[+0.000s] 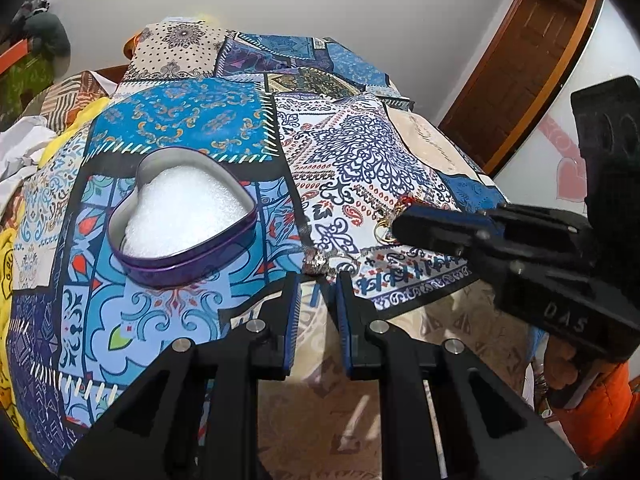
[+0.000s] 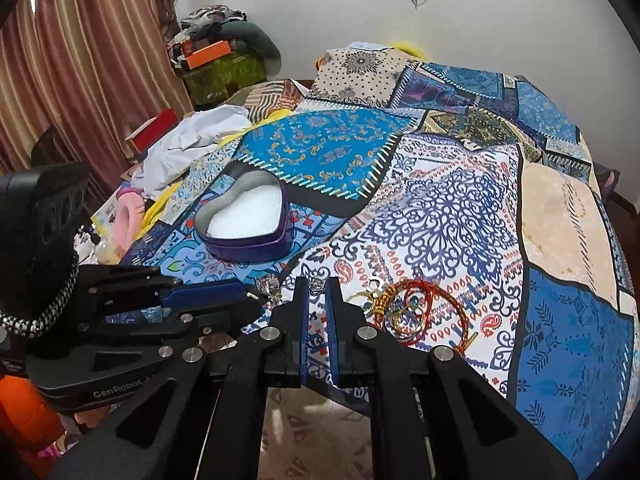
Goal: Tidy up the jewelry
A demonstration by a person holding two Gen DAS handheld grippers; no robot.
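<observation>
While both grippers hang over the near edge of a bed spread with a patterned blue patchwork cover (image 2: 440,208), the jewelry lies in two places. A heart-shaped purple tin (image 1: 182,216), lid off and lined with white foam, sits on the cover to the left. A tangle of red and gold bangles (image 2: 416,308) lies on the white-and-blue panel near the edge, just right of the right gripper (image 2: 318,286). That gripper's fingers are together, clamped on a small silver piece (image 2: 317,283) at their tips; what kind of piece cannot be told. The left gripper (image 1: 316,280) has its fingers nearly together, their tips at a small silver trinket (image 1: 316,266) on the cover; whether they press on it cannot be told. The tin holds no jewelry.
</observation>
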